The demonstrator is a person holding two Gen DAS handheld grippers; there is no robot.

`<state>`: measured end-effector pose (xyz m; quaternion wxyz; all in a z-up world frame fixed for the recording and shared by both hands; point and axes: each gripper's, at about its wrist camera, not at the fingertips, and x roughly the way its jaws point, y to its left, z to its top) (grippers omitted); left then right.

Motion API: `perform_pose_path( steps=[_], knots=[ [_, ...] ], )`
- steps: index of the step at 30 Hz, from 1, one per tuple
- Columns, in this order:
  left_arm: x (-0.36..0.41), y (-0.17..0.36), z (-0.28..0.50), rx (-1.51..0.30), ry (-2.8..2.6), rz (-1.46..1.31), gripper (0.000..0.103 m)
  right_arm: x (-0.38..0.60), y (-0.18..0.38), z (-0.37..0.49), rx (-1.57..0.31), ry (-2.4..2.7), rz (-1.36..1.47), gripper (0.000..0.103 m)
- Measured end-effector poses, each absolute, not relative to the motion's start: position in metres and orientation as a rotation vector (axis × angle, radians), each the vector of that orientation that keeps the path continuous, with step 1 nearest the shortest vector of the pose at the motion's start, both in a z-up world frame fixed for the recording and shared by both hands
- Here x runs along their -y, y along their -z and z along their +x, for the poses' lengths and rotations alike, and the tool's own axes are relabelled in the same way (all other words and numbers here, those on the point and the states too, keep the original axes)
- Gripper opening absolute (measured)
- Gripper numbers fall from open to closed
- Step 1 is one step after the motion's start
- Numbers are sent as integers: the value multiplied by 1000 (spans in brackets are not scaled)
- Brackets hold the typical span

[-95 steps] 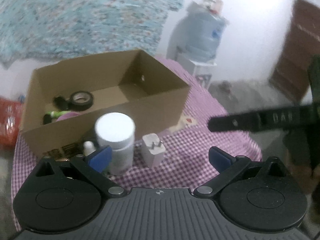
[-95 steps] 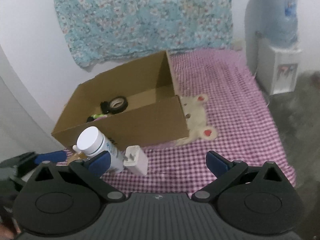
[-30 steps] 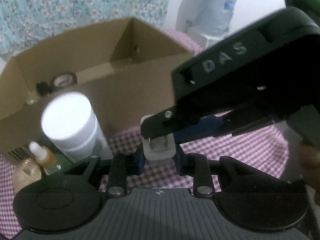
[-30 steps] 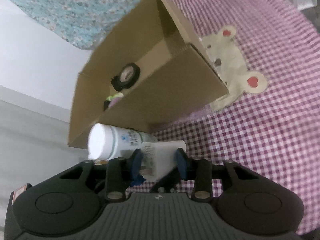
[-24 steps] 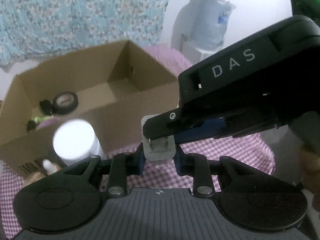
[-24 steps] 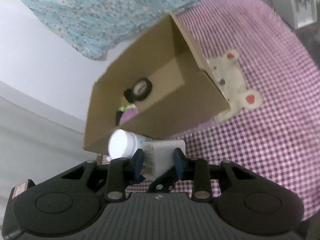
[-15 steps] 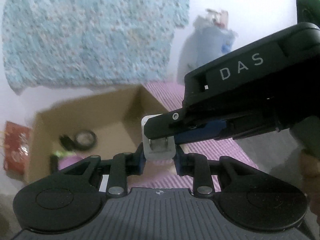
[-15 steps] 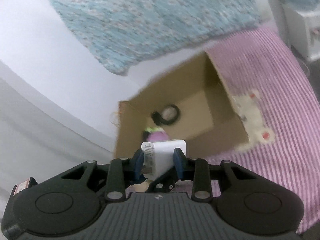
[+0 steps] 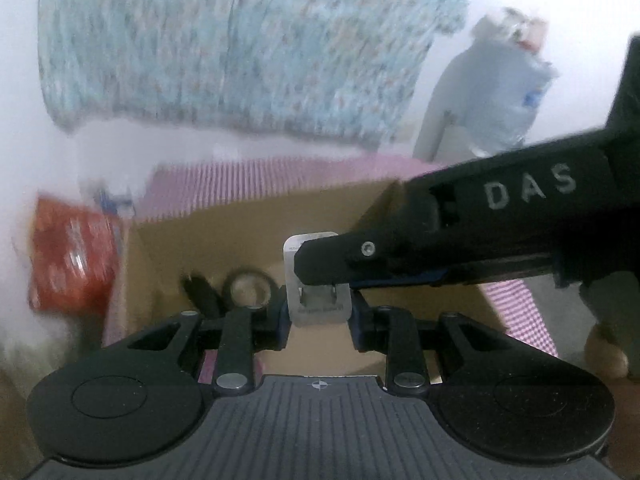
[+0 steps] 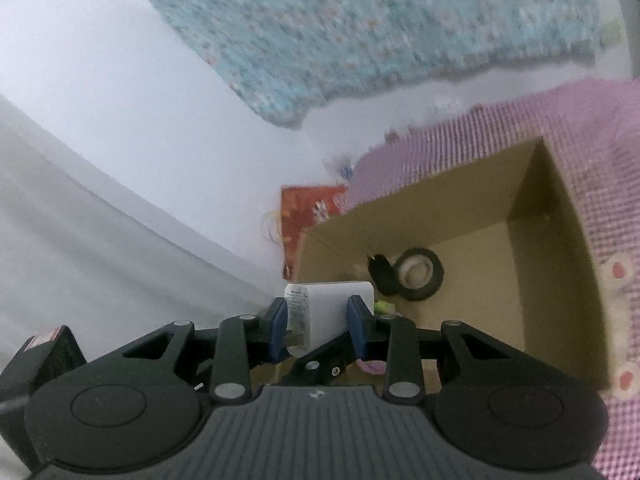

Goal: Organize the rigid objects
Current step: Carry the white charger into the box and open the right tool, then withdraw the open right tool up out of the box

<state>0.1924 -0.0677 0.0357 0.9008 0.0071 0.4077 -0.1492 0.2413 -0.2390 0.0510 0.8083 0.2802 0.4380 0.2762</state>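
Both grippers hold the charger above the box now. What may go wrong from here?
1. The left gripper and right gripper both clamp the charger; uneven release may twist or fling it.
2. It hangs near the box wall, so it may fall outside.
3. It may drop onto the tape.

Matt brown cardboard box (image 10: 556, 292) — smooth white plastic charger (image 10: 328, 308) — on checked cloth (image 10: 616, 184).

We now hold the white charger (image 9: 318, 300) clamped in both the left gripper (image 9: 318, 322) and right gripper (image 10: 320, 330), lifted off the checked cloth (image 10: 560, 120) above the cardboard box (image 10: 560, 280).
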Motion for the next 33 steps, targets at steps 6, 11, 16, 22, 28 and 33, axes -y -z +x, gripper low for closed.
perform_pose_path(
  steps=[6, 11, 16, 22, 28, 33],
  knots=[
    [60, 14, 238, -1044, 273, -33, 26, 232, 7, 296, -1113, -581, 668, 36],
    [66, 40, 256, -1131, 272, -22, 26, 224, 43, 318, -1197, -565, 693, 36],
    [70, 49, 260, -1145, 274, 6, 24, 215, 60, 327, -1227, -567, 700, 36],
    [67, 42, 256, -1114, 266, 7, 24, 221, 54, 328, -1208, -567, 718, 36],
    [62, 22, 248, -1068, 267, -1, 30, 240, 35, 319, -1155, -560, 753, 36],
    [45, -2, 235, -1023, 245, -56, 55, 259, 19, 307, -1113, -533, 761, 36]
  ],
)
